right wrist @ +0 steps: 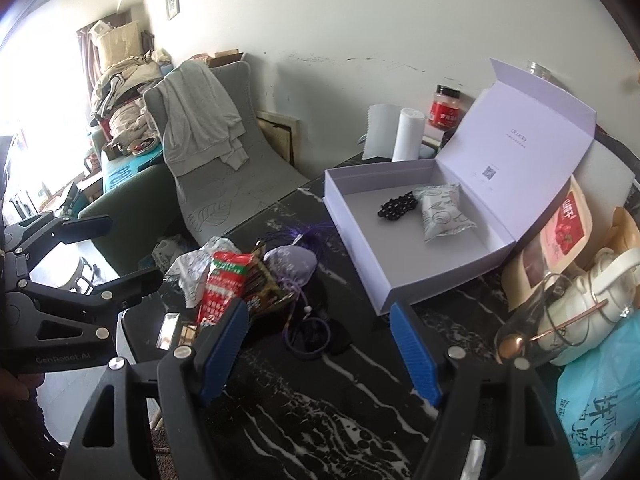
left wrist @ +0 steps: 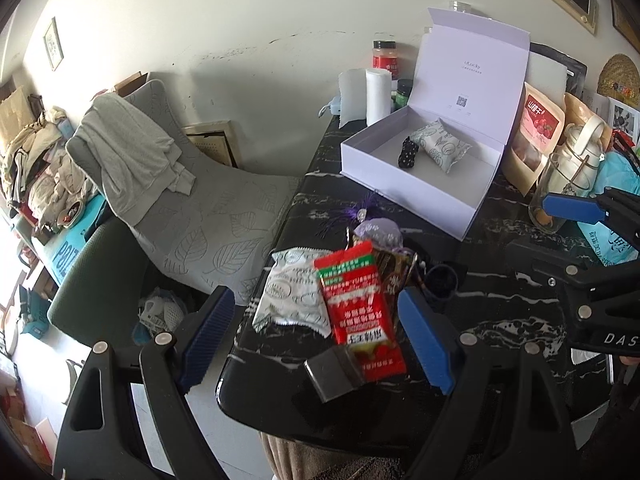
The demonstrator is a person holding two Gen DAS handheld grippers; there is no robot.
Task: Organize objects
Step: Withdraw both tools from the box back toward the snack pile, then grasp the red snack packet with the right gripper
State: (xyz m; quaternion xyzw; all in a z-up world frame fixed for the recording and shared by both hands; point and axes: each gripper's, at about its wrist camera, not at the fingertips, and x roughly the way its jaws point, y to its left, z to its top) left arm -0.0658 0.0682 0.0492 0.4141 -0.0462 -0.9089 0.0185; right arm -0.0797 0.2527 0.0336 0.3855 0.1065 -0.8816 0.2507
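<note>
- Your left gripper [left wrist: 320, 336] has its fingers wide apart, and a pile of snack packets [left wrist: 352, 300] sits right between them.
- At 12 o'clock the open white box [left wrist: 416, 196] has lots of bare floor inside.
- At 2 o'clock a glass jar [left wrist: 552, 188] and tall bags block the way.
- Your right gripper [right wrist: 320, 348] hangs over bare black table [right wrist: 340, 400]; hair ties [right wrist: 308, 336] lie just ahead.

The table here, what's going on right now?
A person holds two grippers over a black marble table, sorting small items into an open white box. A beaded piece and a white packet already lie inside. The left gripper hovers open over the red packet; the right gripper is open and empty.
</note>
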